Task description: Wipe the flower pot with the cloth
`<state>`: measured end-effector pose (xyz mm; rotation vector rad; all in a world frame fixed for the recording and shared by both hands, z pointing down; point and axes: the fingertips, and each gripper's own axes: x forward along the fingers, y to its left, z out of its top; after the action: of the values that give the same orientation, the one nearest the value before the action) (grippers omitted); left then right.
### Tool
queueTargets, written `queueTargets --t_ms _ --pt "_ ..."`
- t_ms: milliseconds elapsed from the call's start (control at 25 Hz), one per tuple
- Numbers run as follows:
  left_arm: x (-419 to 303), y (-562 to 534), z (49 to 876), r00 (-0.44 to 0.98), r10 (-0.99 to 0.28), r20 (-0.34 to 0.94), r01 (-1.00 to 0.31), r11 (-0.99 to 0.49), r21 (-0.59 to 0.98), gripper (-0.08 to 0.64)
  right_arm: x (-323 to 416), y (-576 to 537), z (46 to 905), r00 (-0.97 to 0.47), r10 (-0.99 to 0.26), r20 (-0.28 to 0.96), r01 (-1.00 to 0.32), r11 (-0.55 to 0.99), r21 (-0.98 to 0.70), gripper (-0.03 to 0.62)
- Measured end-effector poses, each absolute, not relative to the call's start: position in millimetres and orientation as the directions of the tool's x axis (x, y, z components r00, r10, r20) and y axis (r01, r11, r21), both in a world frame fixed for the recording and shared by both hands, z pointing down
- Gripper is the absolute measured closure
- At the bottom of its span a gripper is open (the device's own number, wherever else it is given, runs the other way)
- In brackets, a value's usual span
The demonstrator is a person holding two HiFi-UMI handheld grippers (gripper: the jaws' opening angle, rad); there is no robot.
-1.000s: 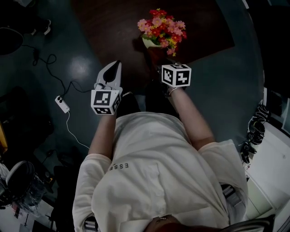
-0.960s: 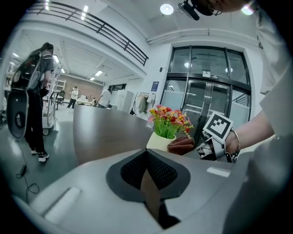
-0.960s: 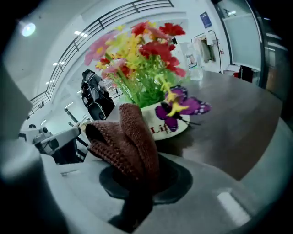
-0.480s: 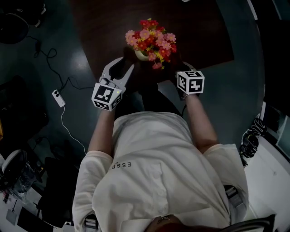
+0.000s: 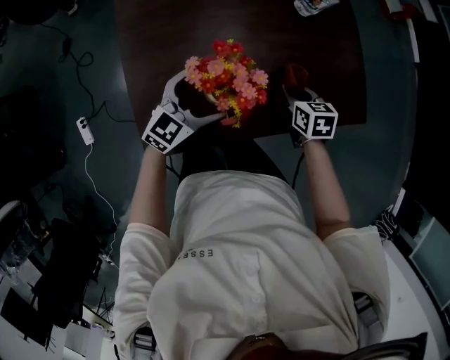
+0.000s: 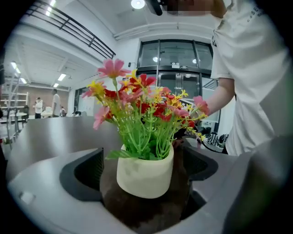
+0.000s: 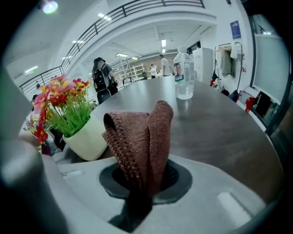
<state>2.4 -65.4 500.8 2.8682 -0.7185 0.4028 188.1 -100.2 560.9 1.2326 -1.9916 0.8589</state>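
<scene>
The head view is dim and underexposed. Both gripper views are bright under ceiling lights (image 6: pixel 137 3), fisheye-bent, with black corners and blurred foregrounds.

Looking down from above, the flowers (image 5: pixel 225 74) cover almost all of the flower pot (image 6: pixel 145 172), and 1 bottle (image 5: pixel 314 5) is cut off by the top edge. The lower end of the cloth (image 7: pixel 139 146) vanishes into the dark between the jaws of the right gripper (image 7: pixel 144 180). The bottle's label is too small to read, and the people (image 7: pixel 101 80) far off are too small to make out.
</scene>
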Motion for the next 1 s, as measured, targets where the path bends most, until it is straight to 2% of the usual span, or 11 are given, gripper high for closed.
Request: queueTargets --t_ms 440,680,1000 --pt "34.9 -61.6 531.6 0.910 -0.173 0.377 -0.218 -0.973 0.078 0.005 174.4 -115.6 545.6 -0.347 -0.561 0.751 -0.929 0.315 -0.194 0.543" --pt "45.7 -67.1 536.1 0.899 -0.151 0.411 -0.204 -0.975 0.089 0.022 173.3 -111.2 544.4 -0.340 -0.566 0.751 -0.934 0.293 -0.202 0.543" --pt "46.7 -69.4 542.8 0.884 -0.149 0.443 -0.209 -0.974 0.089 0.009 172.1 -115.1 550.4 -0.362 -0.534 0.764 -0.922 0.328 -0.207 0.543"
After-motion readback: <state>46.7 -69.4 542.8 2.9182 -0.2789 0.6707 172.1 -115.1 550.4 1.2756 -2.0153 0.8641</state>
